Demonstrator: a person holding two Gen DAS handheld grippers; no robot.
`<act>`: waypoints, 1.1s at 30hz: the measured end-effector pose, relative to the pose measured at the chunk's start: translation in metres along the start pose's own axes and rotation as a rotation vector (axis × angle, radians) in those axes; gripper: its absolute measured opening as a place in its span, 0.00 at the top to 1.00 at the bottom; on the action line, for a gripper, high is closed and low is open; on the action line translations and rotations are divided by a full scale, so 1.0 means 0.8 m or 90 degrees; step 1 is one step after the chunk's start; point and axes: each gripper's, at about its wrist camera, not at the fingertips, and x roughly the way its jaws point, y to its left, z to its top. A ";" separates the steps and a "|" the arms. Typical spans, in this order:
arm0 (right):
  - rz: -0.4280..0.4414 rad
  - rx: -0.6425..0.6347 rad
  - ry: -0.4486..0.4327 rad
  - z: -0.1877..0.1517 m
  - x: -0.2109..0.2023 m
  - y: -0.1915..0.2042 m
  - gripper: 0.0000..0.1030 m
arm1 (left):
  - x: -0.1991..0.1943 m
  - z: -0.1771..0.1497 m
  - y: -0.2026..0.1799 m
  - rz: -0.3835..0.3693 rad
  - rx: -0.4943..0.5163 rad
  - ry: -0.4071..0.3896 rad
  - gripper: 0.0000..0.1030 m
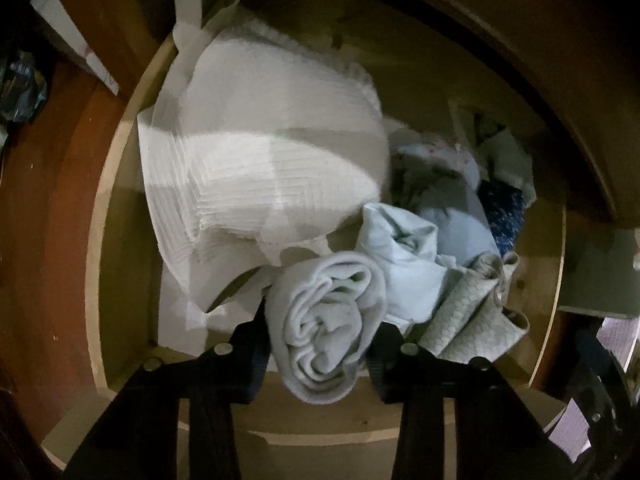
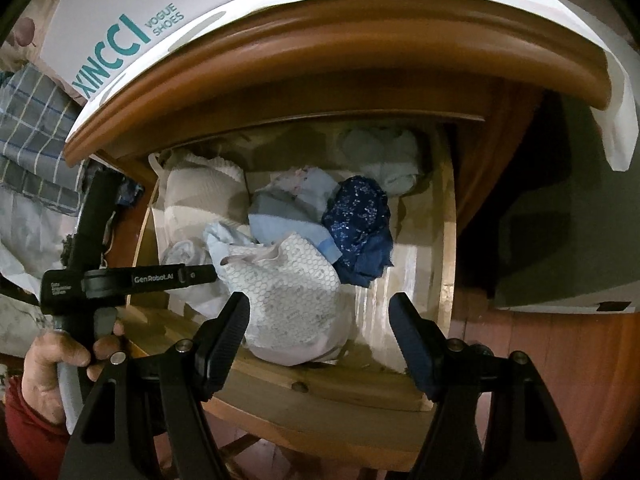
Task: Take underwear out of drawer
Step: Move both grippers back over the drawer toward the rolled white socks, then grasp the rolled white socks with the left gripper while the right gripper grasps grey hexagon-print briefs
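The wooden drawer (image 2: pixel 304 388) is pulled open and holds a heap of underwear. My left gripper (image 1: pixel 320 344) is shut on a rolled pale blue-grey underwear piece (image 1: pixel 328 324) and holds it over the drawer's front left part. It also shows from the side in the right wrist view (image 2: pixel 200 274). My right gripper (image 2: pixel 320 320) is open and empty, just above the drawer's front edge, facing a white honeycomb-patterned piece (image 2: pixel 292 292). Behind that lie a light blue piece (image 2: pixel 288 216) and a dark blue speckled piece (image 2: pixel 360 220).
A large folded white ribbed garment (image 1: pixel 256 160) fills the drawer's left side. The cabinet's wooden top (image 2: pixel 320 56) overhangs the drawer, with a white shoe bag (image 2: pixel 120 32) on it. The drawer's right strip (image 2: pixel 408 264) shows bare wood. A reddish floor (image 2: pixel 560 344) lies at the right.
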 end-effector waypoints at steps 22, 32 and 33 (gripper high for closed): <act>-0.133 -0.153 0.155 0.018 0.116 0.099 0.18 | -0.073 -0.018 0.021 -0.039 0.043 -0.092 0.61; -0.207 -0.202 0.233 0.028 0.157 0.099 0.24 | -0.077 -0.016 0.028 -0.045 0.038 -0.092 0.61; -0.216 -0.206 0.235 0.029 0.159 0.098 0.26 | -0.076 -0.015 0.027 -0.044 0.038 -0.092 0.61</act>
